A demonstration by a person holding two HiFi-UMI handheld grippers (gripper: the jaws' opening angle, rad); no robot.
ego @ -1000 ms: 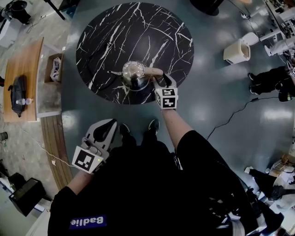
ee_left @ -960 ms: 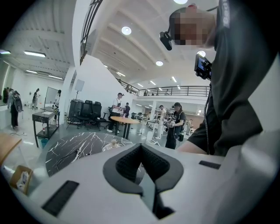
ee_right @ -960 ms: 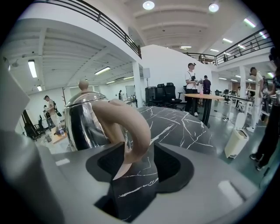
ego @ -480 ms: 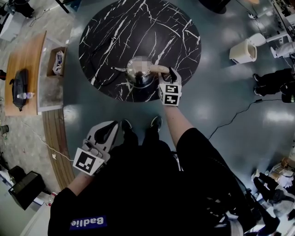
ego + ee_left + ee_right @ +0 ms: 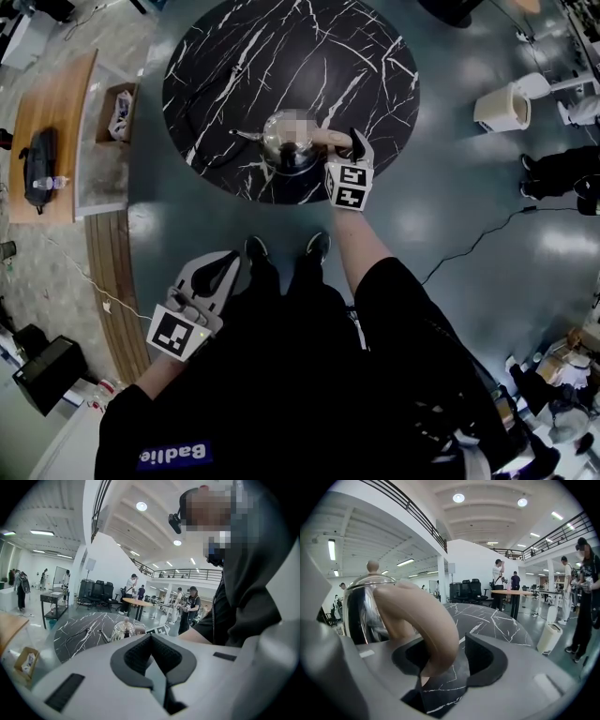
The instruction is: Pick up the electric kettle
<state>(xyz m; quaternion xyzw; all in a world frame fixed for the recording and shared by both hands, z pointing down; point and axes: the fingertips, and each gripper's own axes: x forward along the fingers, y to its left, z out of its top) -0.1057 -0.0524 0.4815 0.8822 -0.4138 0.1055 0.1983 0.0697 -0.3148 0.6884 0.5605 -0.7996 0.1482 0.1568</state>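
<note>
The electric kettle [image 5: 292, 159] is shiny steel with a thin spout pointing left and a beige handle [image 5: 333, 141] on its right. It stands near the front edge of a round black marble table [image 5: 281, 56]. My right gripper [image 5: 352, 146] is at the handle. In the right gripper view the handle [image 5: 426, 620] sits between the open jaws, against the left one, with a gap to the right one [image 5: 450, 656]. The kettle body [image 5: 361, 611] is just beyond. My left gripper [image 5: 223, 264] hangs low by my left leg, shut and empty [image 5: 152, 656]; the kettle [image 5: 123, 630] shows far ahead of it.
A white bin [image 5: 503, 108] stands on the floor to the right of the table. A wooden bench [image 5: 47, 122] with a black bag and a cardboard box [image 5: 117, 127] are on the left. A cable [image 5: 469, 234] crosses the floor at right, near a person's legs [image 5: 553, 169].
My right gripper has edged forward along the kettle's handle, which now lies between its jaws. The left gripper has stayed low by my side.
</note>
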